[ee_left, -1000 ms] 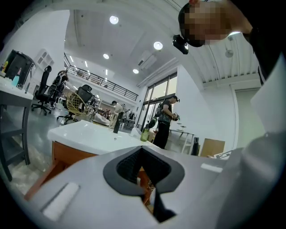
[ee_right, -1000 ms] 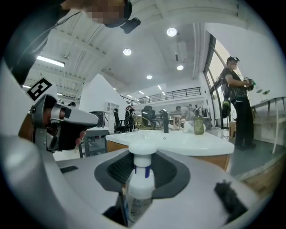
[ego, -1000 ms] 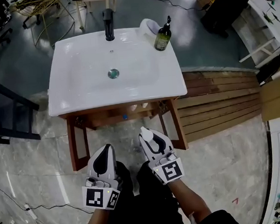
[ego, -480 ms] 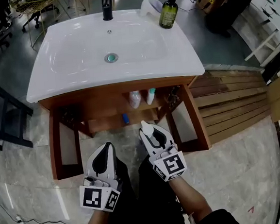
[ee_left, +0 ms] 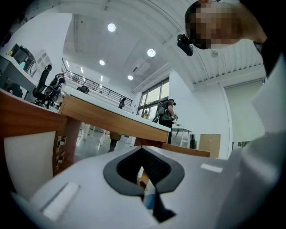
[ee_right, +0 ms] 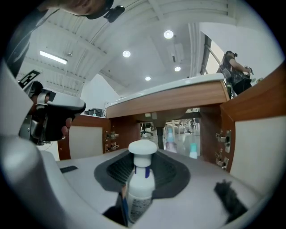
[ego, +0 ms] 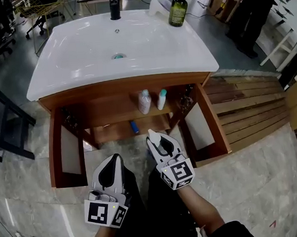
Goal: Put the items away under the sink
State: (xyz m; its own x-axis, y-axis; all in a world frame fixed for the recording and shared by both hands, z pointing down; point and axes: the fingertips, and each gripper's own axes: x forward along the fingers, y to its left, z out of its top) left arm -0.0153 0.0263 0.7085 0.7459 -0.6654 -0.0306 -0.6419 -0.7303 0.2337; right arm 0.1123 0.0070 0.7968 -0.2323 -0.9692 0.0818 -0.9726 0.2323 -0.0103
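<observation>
Under the white rectangular ceramic sink basin (ego: 81,59): brown wooden vanity cabinet (ego: 120,88), front open, both doors swung out. These are the left door (ego: 62,149) and the right door (ego: 205,126), each with a pale inner panel.

Cabinet shelf: 2 bottles stand side by side near the middle. 1 is a white plastic bottle (ego: 144,101); just right of it is a pale bottle with teal cap (ego: 161,99). Small blue object (ego: 133,126) on the lower board, too small to identify.

Basin top: black tap (ego: 114,5) at rear centre, dark green pump bottle (ego: 178,9) at rear right. White rounded item (ego: 158,5) just beside the pump bottle; cannot tell what it is.

Right gripper (ego: 160,144): jaws partly apart and clamped on a small white bottle with white mushroom-shaped cap (ee_right: 140,181). It lies along the jaws, cap poking past the tips toward the cabinet opening. It is outside the cabinet, in front of the opening, over the grey stone floor (ego: 29,167), apart from the shelf.

Left gripper (ego: 112,160): tips together, nothing between them. It sits beside the right gripper, on its left, facing the cabinet too.

Wood plank decking (ego: 246,112) lies right of the cabinet.
</observation>
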